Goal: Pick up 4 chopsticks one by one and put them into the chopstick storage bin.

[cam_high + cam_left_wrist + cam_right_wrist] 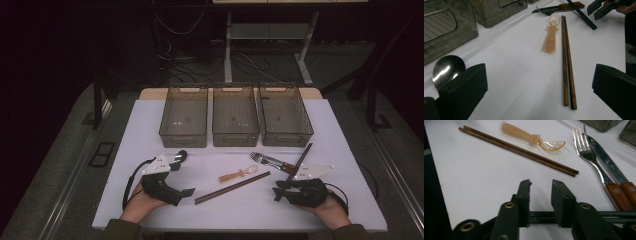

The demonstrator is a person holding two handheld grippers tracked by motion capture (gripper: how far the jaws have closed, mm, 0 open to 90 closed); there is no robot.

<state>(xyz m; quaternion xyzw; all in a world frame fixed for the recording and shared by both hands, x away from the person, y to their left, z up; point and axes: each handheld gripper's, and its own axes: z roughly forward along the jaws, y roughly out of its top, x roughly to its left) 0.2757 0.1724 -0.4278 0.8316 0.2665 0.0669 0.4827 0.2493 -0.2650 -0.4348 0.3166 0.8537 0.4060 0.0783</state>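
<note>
From the high view the sorting looks barely begun: the three bins (235, 137) at the far edge of the white table (145, 125) appear empty, and every utensil lies on the table in front of them, namely the brown chopsticks (232, 187), the amber spoon (239, 174), the fork and knife (267, 160), a metal spoon (181, 155) just beyond the left gripper (181, 179), and a long black chopstick (300, 162) slanting across the knife handle down to the right gripper (279, 191), so all of it is left to do. The left gripper view shows its jaws spread wide over bare table with nothing between them, the metal spoon's bowl just beside one jaw (a closeness the high view only hints at). The right gripper view shows its jaws drawn fairly close but parted, white table visible in the gap; a dark bar (614, 216) crosses behind them, probably the black chopstick, though I cannot tell whether the pads touch it. This view alone makes the knife's serrated edge plain.
</note>
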